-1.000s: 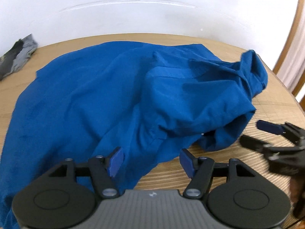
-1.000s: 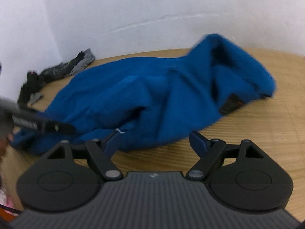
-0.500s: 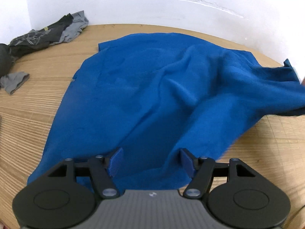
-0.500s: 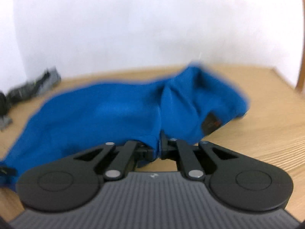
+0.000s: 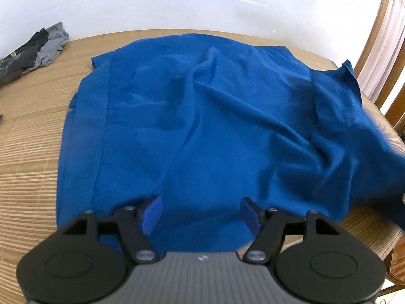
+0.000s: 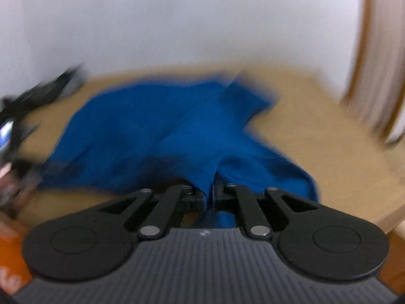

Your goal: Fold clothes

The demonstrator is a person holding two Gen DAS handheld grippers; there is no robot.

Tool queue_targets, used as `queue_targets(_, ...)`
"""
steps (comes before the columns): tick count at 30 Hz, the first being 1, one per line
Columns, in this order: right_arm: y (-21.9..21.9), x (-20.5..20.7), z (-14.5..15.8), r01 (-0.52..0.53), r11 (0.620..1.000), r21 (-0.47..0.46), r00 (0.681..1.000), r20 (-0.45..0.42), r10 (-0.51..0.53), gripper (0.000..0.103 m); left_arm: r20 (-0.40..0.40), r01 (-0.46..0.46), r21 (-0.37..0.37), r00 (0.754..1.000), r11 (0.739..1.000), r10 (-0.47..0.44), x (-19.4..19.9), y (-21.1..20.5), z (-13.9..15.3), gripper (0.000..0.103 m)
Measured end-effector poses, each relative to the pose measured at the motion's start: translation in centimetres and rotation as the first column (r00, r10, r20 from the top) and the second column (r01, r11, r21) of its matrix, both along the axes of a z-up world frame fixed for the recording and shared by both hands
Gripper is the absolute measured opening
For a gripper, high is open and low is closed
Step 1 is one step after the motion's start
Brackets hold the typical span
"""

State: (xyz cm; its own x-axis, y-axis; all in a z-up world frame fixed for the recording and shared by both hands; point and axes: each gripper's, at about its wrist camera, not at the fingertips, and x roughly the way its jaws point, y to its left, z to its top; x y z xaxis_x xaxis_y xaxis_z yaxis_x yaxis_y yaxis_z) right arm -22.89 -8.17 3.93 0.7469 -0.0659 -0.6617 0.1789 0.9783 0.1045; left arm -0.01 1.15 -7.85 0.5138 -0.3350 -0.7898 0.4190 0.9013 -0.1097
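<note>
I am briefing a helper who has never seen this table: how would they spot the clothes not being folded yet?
On the round wooden table, look past the spread blue garment toward the white wall. At the far left edge lies a crumpled pile of dark grey and black clothes, the only fabric there that is not blue.

Both wrist cameras look steeply down, close over the blue garment (image 5: 202, 126) (image 6: 157, 126); the right view is blurred.

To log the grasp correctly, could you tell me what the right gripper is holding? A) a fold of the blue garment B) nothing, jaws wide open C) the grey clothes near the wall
A: the right gripper is shut on the blue garment.
</note>
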Motion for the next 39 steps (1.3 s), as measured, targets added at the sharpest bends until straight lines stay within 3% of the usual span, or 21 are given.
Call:
queue_targets(2,1.3,0.7,-1.3,-0.052,0.996,0.069,0.997,-0.054,0.056,0.01,0.01,-0.01,0.009,1.0,1.0,0.01,-0.1,0.6,0.3,0.07)
queue_targets(5,0.7,0.6,0.2,-0.079,0.991,0.107,0.996,0.055,0.074,0.017,0.035,-0.027,0.017,0.999,0.999,0.027,-0.4,1.8,0.8,0.07)
queue_targets(6,-0.5,0.7,1.0,-0.08,0.987,0.139,0.992,0.109,0.065,0.024,0.037,-0.034,0.021,0.999,0.999,0.033,-0.5,2.1,0.8,0.07)
queue_targets(8,-3.1,1.6,2.2,-0.052,0.98,0.19,0.979,0.201,0.013,0.071,0.029,-0.057,0.025,0.998,0.998,0.056,-0.4,2.8,0.7,0.07)
queue_targets(9,-4.7,2.7,2.6,-0.013,0.981,0.193,0.971,0.237,-0.034,0.081,0.02,-0.069,0.025,0.997,0.997,0.068,-0.3,3.0,0.5,0.07)
queue_targets(10,-6.5,3.9,2.5,0.034,0.982,0.184,0.963,0.256,-0.082,0.087,0.014,-0.081,0.022,0.997,0.996,0.081,-0.2,3.2,0.5,0.07)
queue_targets(12,-10.5,7.1,1.7,0.086,0.975,0.205,0.961,0.242,-0.136,0.087,0.008,-0.099,0.019,0.995,0.995,0.099,-0.1,3.3,0.4,0.07)
queue_targets(16,-16.9,15.1,-1.5,0.114,0.971,0.209,0.977,0.154,-0.148,0.085,0.011,-0.134,0.06,0.991,0.989,0.133,0.0,2.0,0.1,0.07)
queue_targets(19,-19.8,21.8,-5.3,0.171,0.977,0.131,0.984,0.027,-0.176,0.085,0.009,-0.17,0.082,0.985,0.982,0.17,0.5,1.1,-0.2,0.07)
queue_targets(21,-22.4,24.7,-8.4,0.206,0.962,0.18,0.978,-0.048,-0.201,0.086,0.006,-0.193,0.094,0.981,0.977,0.193,1.1,0.8,-0.5,0.07)
queue_targets(22,-23.6,25.5,-9.5,0.209,0.95,0.234,0.978,-0.073,-0.197,0.076,0.006,-0.206,0.1,0.979,0.974,0.206,1.4,0.6,-0.6,0.07)
queue_targets(23,-24.6,25.7,-10.3,0.202,0.931,0.305,0.979,-0.086,-0.184,0.039,0.007,-0.217,0.107,0.976,0.97,0.217,1.8,0.4,-0.8,0.07)
queue_targets(24,-25.6,25.8,-11.0,0.195,0.907,0.374,0.981,-0.098,-0.17,0.017,0.006,-0.226,0.116,0.974,0.967,0.227,2.2,0.2,-1.0,0.07)
queue_targets(25,-26.5,25.5,-11.3,0.189,0.889,0.417,0.982,-0.092,-0.166,0.007,0.001,-0.236,0.132,0.971,0.963,0.238,2.6,0.1,-1.4,0.07)
queue_targets(29,-29.5,19.3,-9.0,0.218,0.875,0.431,0.973,-0.032,-0.227,0.007,-0.027,-0.25,0.199,0.965,0.948,0.26,3.2,-0.6,-2.3,0.072)
queue_targets(32,-31.0,15.3,-8.7,0.292,0.897,0.333,0.956,-0.125,-0.265,0.007,-0.039,-0.249,0.241,0.963,0.938,0.266,2.5,-0.9,-2.2,0.079)
queue_targets(34,-32.0,14.8,-9.8,0.319,0.921,0.222,0.936,-0.224,-0.27,0.007,-0.053,-0.25,0.272,0.96,0.929,0.274,2.0,-0.9,-2.1,0.085)
queue_targets(36,-32.9,14.8,-10.9,0.344,0.937,0.058,0.894,-0.325,-0.308,0.009,-0.08,-0.233,0.295,0.96,0.927,0.267,1.6,-0.6,-1.9,0.086)
queue_targets(37,-33.2,15.0,-11.0,0.347,0.937,0.031,0.889,-0.328,-0.319,0.009,-0.093,-0.223,0.304,0.961,0.926,0.262,1.4,-0.5,-1.8,0.086)
queue_targets(39,-34.2,14.8,-9.6,0.353,0.934,0.053,0.91,-0.249,-0.33,0.009,-0.111,-0.2,0.324,0.962,0.925,0.248,1.0,-0.7,-1.6,0.086)
